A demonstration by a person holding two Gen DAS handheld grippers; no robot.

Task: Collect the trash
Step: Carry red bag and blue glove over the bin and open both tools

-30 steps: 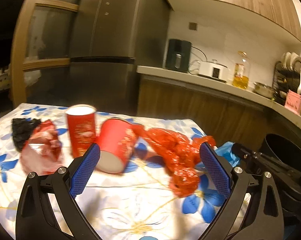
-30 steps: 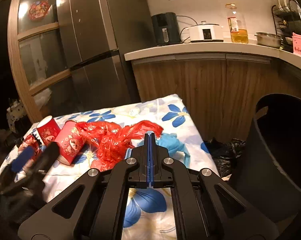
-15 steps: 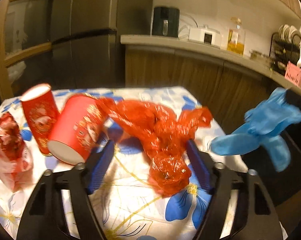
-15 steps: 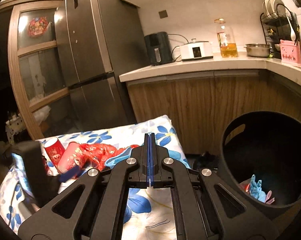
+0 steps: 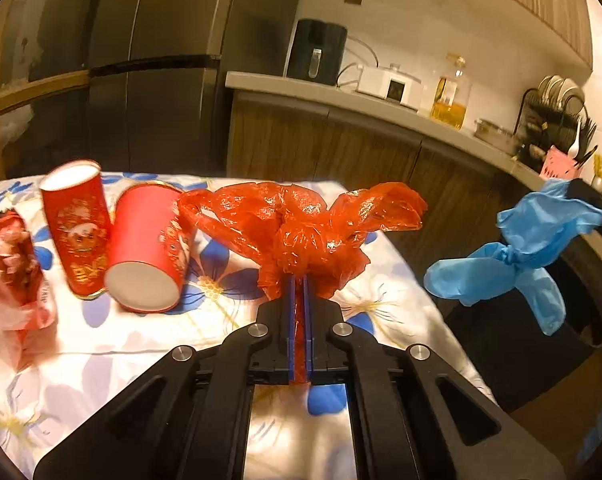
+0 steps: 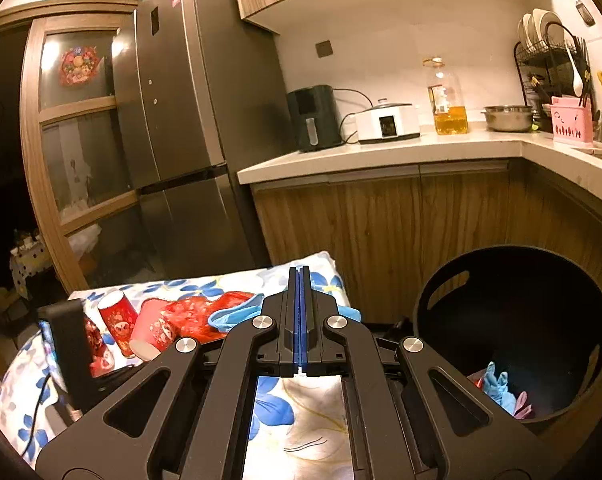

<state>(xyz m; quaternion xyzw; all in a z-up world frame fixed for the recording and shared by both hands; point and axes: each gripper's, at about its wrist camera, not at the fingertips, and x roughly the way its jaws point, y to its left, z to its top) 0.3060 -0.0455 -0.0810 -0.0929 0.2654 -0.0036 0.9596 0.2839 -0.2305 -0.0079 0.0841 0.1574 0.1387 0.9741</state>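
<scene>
Warm orange indoor light, dim overall; brightest on the cloth (image 5: 113, 344), which blows out near white w/ glare at bottom of left view, and on the wall (image 6: 381, 40) under the cabinets in right view. Doorway at far left is nearly black, bin (image 6: 513, 320) interior dark too. Strong fisheye bend + black vignette at corners; left view softer, cups (image 5: 77, 236) slightly blurred, right view sharper.

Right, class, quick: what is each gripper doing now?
Left gripper: closed on the red plastic bag.
Right gripper: closed on the blue glove.
</scene>
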